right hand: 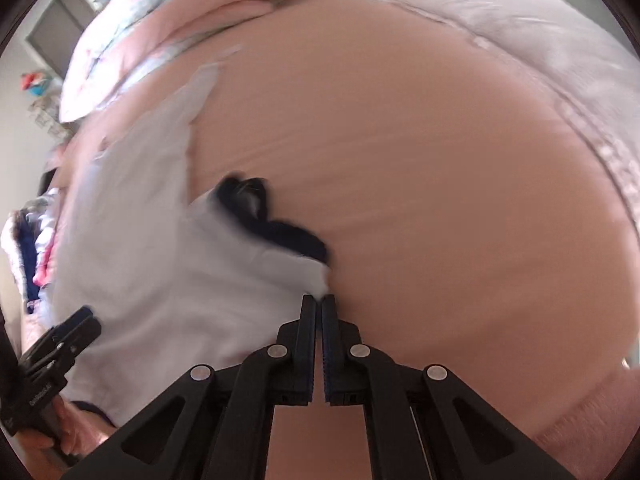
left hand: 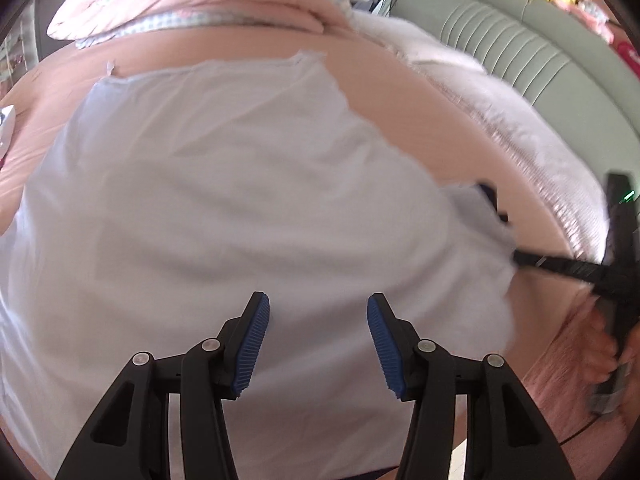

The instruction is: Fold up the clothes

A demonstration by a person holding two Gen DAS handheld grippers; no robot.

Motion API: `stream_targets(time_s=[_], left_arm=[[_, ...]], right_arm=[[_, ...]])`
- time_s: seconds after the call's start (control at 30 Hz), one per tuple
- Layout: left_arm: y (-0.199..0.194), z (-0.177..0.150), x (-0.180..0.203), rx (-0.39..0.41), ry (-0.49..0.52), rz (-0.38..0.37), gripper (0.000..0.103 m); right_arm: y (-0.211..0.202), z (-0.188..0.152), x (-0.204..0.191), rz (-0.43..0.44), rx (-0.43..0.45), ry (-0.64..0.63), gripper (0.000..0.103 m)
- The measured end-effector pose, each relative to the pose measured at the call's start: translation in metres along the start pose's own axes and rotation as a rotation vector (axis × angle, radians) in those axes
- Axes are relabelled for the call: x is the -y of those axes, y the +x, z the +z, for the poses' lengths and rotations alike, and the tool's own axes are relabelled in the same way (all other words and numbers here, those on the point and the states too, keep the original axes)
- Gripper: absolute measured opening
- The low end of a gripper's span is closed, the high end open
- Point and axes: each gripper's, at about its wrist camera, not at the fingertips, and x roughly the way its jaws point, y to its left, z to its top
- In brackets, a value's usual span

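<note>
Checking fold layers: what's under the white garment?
The white garment lies on the pink sheet. Dark fabric pokes out beneath its edge near the right hand-held gripper. How far it extends underneath is hidden.

Both wrist views close above bed (left hand: 380, 80), sharing white garment (left hand: 220, 200)
</note>
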Motion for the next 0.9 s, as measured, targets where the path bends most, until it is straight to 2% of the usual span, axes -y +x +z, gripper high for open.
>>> stream_targets(time_s=[0.07,0.27,0.4,0.5,0.53,0.57,0.67,0.73,0.9], left_arm=[[-0.003,-0.002,-0.005,-0.005,-0.004,0.001,0.049],[-0.026,-0.003,-0.026,0.009,-0.003,0.012,0.049],[-0.03,-0.002,-0.026,-0.012,0.08,0.006,0.049],[-0.031,-0.011,-0.04,-0.049,0.06,0.038,0.049],[-0.031,-0.014,-0.045,-0.061,0.05,0.049,0.049],[-0.031,-0.018,-0.05,-0.074,0.039,0.061,0.049],[-0.032,-0.028,-0.066,-0.113,0.009,0.095,0.049],[-0.034,-0.047,-0.079,-0.139,-0.018,0.101,0.048],[-0.057,-0.081,-0.082,-0.131,-0.025,0.092,0.049]], right_arm=[[-0.011,-0.001,-0.006,0.026,0.046,0.031,0.001],[-0.006,-0.029,-0.077,0.147,0.02,-0.097,0.002],[-0.002,-0.049,-0.125,0.228,0.0,-0.185,0.002],[0.007,-0.051,-0.159,0.197,-0.022,-0.285,0.002],[0.014,-0.052,-0.168,0.135,-0.032,-0.3,0.002],[0.017,-0.054,-0.17,0.109,-0.043,-0.29,0.002],[0.03,-0.066,-0.16,0.097,-0.099,-0.235,0.002],[0.039,-0.079,-0.152,0.067,-0.126,-0.222,0.002],[0.028,-0.098,-0.147,-0.007,-0.178,-0.266,0.001]])
